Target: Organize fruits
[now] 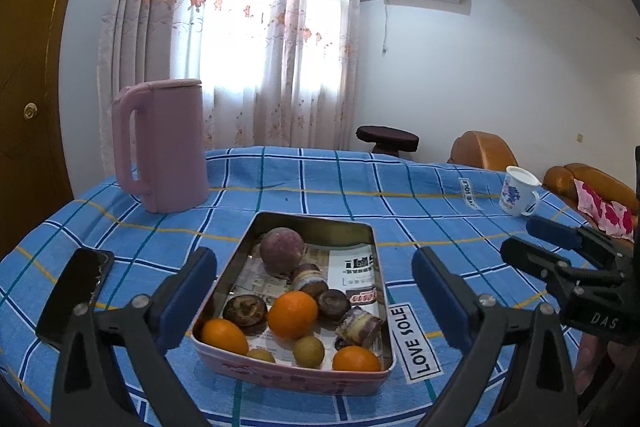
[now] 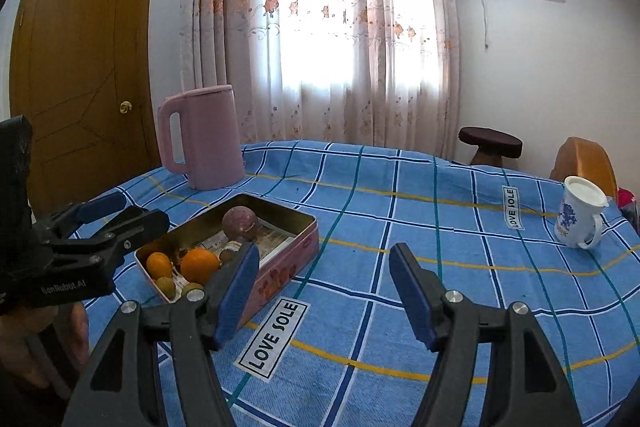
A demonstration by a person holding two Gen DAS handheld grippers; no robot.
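A pink metal tin (image 1: 370, 239) lined with newspaper sits on the blue checked tablecloth. It holds a large purple fruit (image 1: 282, 249), three oranges, one in the middle (image 1: 293, 314), small brown-green fruits (image 1: 308, 350) and several dark round pieces (image 1: 245, 310). My left gripper (image 1: 314, 301) is open and empty, its blue pads either side of the tin's near end. My right gripper (image 2: 324, 295) is open and empty over bare cloth, right of the tin (image 2: 280, 267). The right gripper also shows in the left wrist view (image 1: 532, 243), and the left one in the right wrist view (image 2: 116, 213).
A pink kettle (image 1: 164, 147) stands behind the tin at the left. A black phone (image 1: 76, 297) lies left of the tin. A white printed mug (image 1: 518, 191) stands at the far right. A dark stool (image 1: 386, 137) and orange sofa (image 1: 576, 179) lie beyond the table.
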